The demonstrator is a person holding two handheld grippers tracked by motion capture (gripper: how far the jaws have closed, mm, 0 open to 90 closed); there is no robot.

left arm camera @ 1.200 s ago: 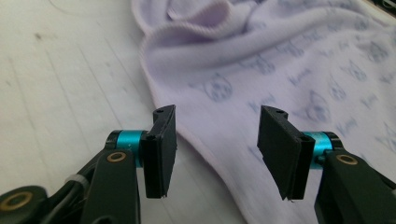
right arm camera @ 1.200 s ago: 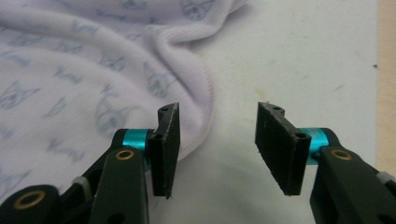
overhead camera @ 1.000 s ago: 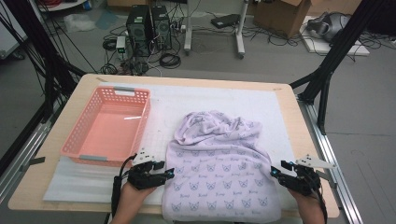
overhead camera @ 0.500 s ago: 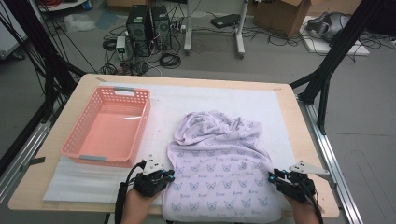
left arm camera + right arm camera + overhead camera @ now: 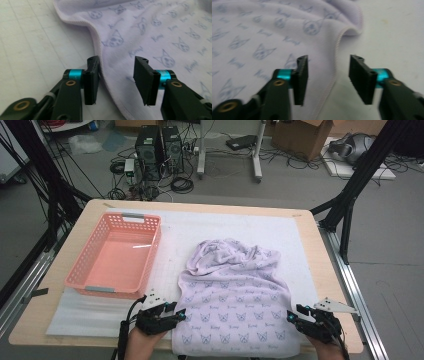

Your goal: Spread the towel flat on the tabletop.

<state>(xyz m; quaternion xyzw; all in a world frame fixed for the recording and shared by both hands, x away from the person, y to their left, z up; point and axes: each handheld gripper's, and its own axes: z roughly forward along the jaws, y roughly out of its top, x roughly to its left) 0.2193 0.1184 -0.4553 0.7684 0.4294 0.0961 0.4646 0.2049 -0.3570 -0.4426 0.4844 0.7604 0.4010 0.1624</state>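
Towel point(image 5: 235, 312) flat at bench point(image 5: 320, 245) near edge; left gripper point(image 5: 181, 315) and right gripper point(image 5: 291, 316) at its side hems, jaws just reopened, straddling hems without pinching.

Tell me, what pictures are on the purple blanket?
Little cat faces and small words, printed blue on the pale lilac blanket. The left gripper view shows them best.

A wooden table point(image 5: 310, 227) with a white mat point(image 5: 220, 227) on it.
On the mat sit a pink basket point(image 5: 80, 279) and a purple cloth point(image 5: 232, 310), side by side.
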